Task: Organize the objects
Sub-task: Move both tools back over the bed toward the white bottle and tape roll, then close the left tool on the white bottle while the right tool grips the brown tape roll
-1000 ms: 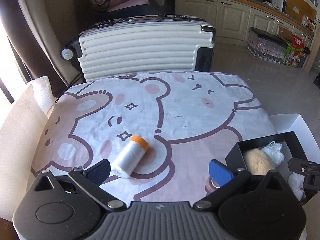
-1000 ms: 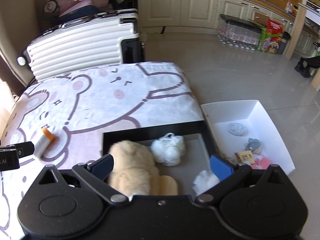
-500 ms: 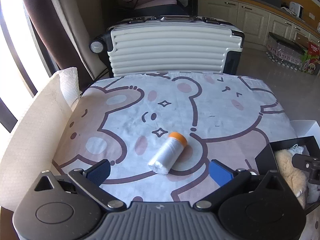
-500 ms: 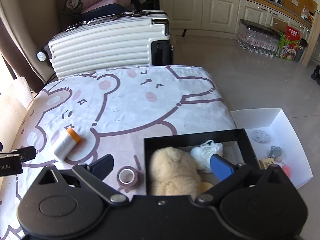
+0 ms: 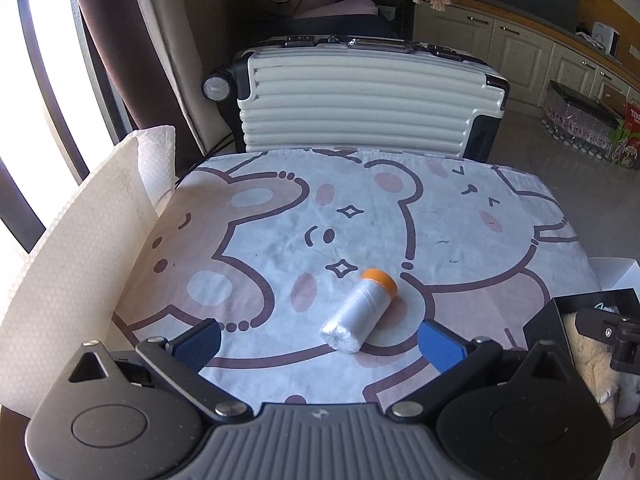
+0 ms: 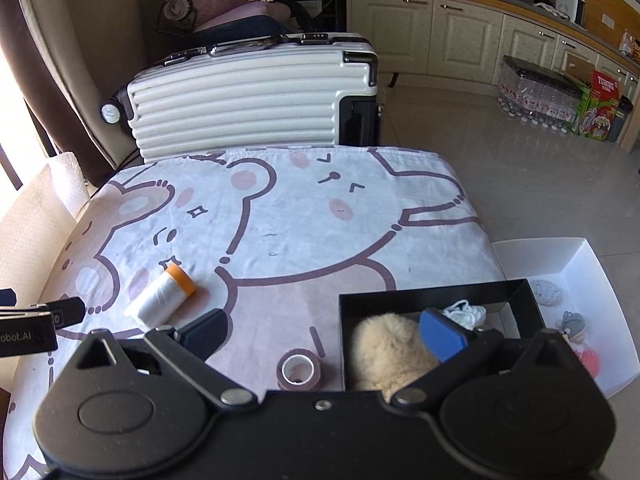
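The left gripper point(image 5: 318, 342) was spread wide and empty. Between its fingers at lower centre lay the orange-capped plastic-film roll point(image 5: 358, 314), probably light, soft and slippery; best pinched mid-body. The right gripper point(image 6: 324, 330) gaped empty too.

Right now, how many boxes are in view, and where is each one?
2. The black box sits at the table's right front corner, holding a fluffy toy. The white box is on the floor to its right. Others may be hidden.
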Tool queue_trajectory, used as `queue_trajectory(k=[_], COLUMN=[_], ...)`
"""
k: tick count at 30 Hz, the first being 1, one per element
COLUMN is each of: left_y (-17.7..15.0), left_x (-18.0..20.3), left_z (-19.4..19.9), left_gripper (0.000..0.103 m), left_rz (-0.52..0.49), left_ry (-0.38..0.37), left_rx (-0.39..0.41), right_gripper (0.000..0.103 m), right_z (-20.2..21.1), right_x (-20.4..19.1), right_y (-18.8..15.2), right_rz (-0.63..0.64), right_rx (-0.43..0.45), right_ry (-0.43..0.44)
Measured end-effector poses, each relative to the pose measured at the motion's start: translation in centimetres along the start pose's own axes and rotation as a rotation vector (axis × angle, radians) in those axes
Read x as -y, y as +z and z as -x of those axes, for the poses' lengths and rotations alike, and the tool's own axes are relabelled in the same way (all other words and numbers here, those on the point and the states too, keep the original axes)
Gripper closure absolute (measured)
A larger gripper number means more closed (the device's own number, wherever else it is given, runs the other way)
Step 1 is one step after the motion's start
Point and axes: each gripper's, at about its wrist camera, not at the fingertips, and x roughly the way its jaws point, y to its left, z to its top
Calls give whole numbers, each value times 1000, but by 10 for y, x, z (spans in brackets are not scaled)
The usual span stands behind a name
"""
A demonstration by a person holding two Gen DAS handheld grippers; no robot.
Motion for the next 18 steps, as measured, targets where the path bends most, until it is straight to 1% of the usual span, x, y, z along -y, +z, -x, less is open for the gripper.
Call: queue_trajectory(k=[6,10,12,15,17,18], left_y=[1,3,4,4,4,4], left_x=[-3,-5,-6,-5,-4,-4], left_z=[-5,-13,-17,-27,-35,-40], left_gripper=[0,0,0,0,0,0], left_rz=[4,12,17,11,9,8], left_ry=[27,23,27,31,24,21], left_rx=[29,44,49,31,11,0], right_gripper=[0,0,0,0,4,9], right_z=[-1,-3,-6,-12,-16,-19], right_x=[-8,-17,-21,-22,-23,-24], right_y=[4,0,-2,-5,-5,-6], right_rz=[13,114,175,235,263,279], right_rx=[19,67,70,64,55,47], right_ry=[11,-5,-9,24,37,44])
